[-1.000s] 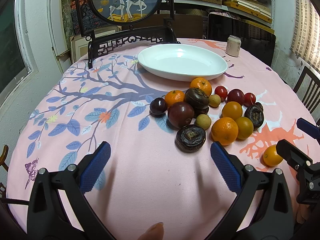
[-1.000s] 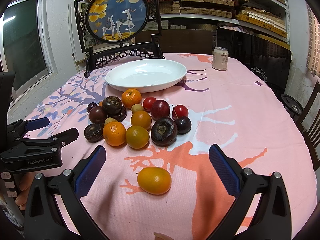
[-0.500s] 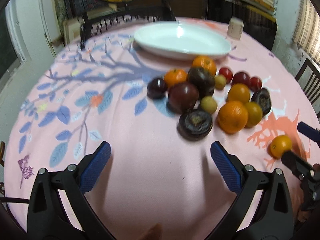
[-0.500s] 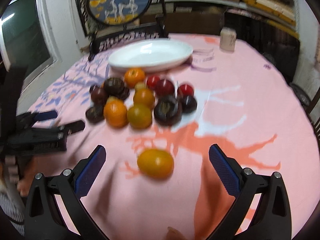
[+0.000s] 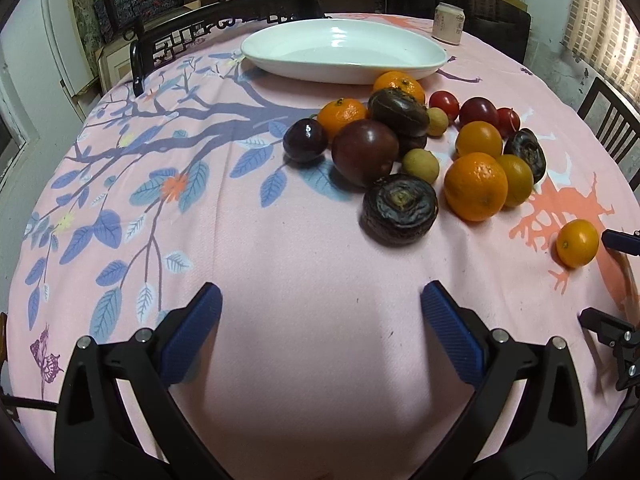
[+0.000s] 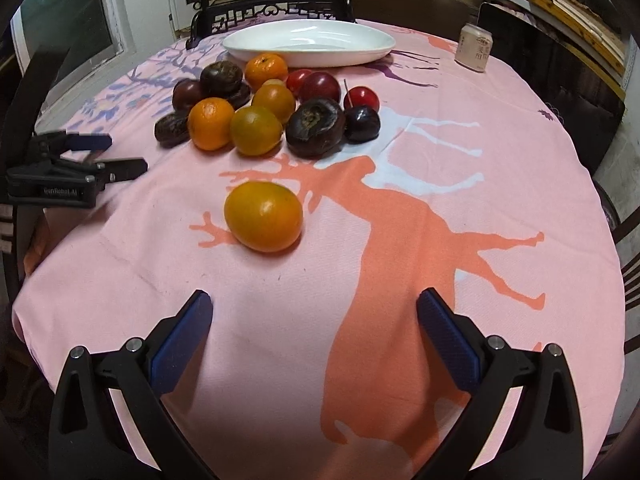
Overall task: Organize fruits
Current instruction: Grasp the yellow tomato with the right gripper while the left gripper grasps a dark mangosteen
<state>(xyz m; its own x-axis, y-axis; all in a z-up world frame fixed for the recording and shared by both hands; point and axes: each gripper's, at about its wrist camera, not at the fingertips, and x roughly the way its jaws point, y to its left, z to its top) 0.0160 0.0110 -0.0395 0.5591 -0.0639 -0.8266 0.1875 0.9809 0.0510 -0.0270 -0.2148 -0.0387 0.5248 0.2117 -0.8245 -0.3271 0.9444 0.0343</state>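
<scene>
The left gripper (image 5: 320, 320) is spread wide over the pink tablecloth (image 5: 280, 260) at the bottom of its view and holds nothing. The right gripper (image 6: 314, 324) is spread wide too, with nothing between its blue pads (image 6: 182, 336). One lone orange fruit (image 6: 263, 216) sits on the cloth in the middle of the right view, apart from the others. The pile of fruits (image 6: 264, 108) sits higher up, oranges, dark plums and small red ones all close together. A white plate (image 6: 308, 42) is near the top, just behind the pile. A drink can (image 6: 475, 53) stands at the upper right.
</scene>
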